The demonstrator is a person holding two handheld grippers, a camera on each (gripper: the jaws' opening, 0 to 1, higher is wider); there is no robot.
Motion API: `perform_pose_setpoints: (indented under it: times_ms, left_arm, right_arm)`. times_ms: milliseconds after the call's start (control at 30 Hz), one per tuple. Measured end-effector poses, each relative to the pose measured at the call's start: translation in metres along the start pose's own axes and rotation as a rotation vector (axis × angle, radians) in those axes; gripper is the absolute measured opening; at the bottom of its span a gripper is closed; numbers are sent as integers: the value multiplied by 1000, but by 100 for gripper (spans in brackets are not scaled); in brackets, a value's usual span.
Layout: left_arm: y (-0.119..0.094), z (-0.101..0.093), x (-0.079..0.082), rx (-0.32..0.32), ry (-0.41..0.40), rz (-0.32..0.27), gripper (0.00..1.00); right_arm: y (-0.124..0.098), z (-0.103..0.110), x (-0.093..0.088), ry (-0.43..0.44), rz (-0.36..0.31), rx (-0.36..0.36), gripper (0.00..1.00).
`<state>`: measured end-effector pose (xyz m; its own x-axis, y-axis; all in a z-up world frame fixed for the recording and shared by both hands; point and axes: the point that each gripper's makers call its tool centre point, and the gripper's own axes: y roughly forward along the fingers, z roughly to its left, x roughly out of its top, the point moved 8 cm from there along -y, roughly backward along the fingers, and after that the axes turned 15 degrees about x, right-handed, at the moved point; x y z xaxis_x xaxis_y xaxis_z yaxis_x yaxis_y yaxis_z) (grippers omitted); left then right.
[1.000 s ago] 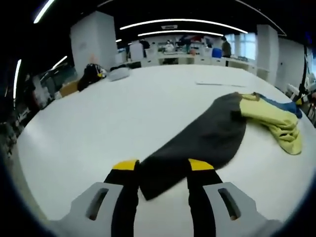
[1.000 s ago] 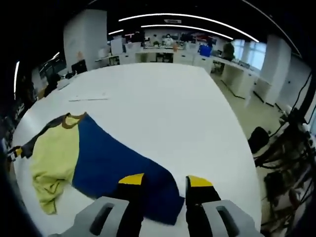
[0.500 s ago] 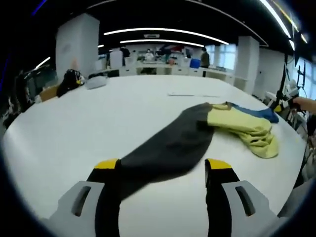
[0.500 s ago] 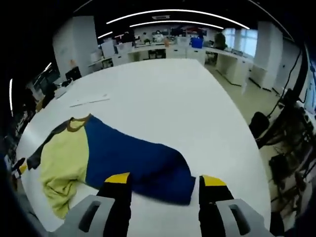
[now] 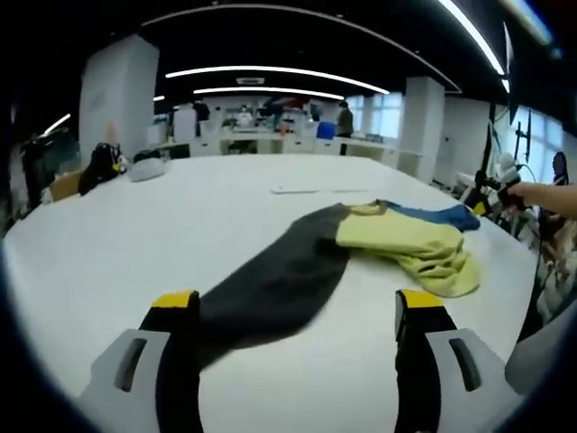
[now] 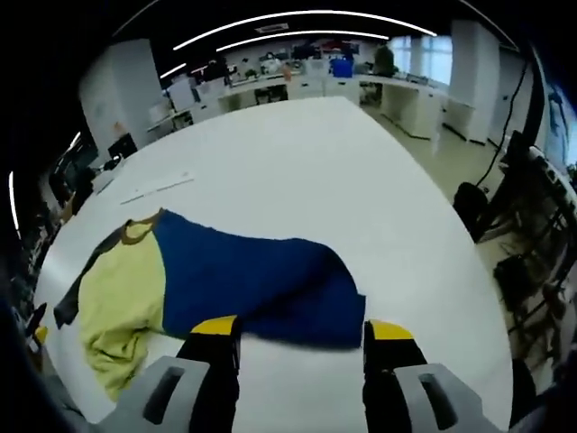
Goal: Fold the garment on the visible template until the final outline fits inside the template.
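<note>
Garment handling: soft tricolour shirt, both hand-held grippers open and empty

Cloth is judged light, limp, non-fragile; it will drape and slide a little on the smooth top, so a fold won't hold shape unless laid flat. The soft fabric shirt with dark grey, pale yellow and royal blue panels (image 5: 361, 239) lies spread on the large white table (image 5: 135, 225), not yet folded. In the left gripper view the grey panel (image 5: 270, 289) runs toward the camera, its near end lying flat betw. the jaws; the yellow section (image 5: 406, 244) is bunched w/ wrinkles beyond it, blue at the far end. In the right gripper view the blue panel (image 6: 252, 275) reaches to just ahead of the jaws, yellow part (image 6: 122, 302) to the left, a brownish collar (image 6: 140, 230) at the top edge.

Left hand-held gripper (image 5: 293, 311): jaws spread wide, nothing pinched. Right hand-held gripper (image 6: 293, 332): jaws likewise wide apart, nothing held; blue hem just beyond the tips.

Best hold is judged to be at panel ends/hem corners, pinched thru a single layer, both ends lifted together so the cloth doesn't drag. Bunched yellow part should be smoothed first.

Template outline can't be made out. A thin flat white strip (image 6: 158, 188) lies on the table beyond the collar. No containers are seen near the shirt; desks w/ clutter at the far wall are too small to tell.
</note>
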<state>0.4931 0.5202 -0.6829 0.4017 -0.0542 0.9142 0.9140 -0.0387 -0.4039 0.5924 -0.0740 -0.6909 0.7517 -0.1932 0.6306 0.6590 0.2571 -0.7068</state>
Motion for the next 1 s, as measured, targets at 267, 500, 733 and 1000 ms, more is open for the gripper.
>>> perform_pose_setpoints:
  times_ms: [267, 500, 733, 1000]
  left_arm:
    - [-4, -17, 1, -60, 18, -19, 94]
    - [-5, -33, -1, -120, 67, -17, 96]
    - [-7, -44, 0, -138, 54, -25, 96]
    - [-8, -51, -3, -152, 64, -12, 95]
  right_arm:
    - [4, 6, -7, 61, -14, -28, 43]
    - [14, 13, -14, 138, -40, -82, 39]
    - [26, 16, -21, 207, -51, -86, 29]
    - [28, 16, -21, 185, -57, -156, 16]
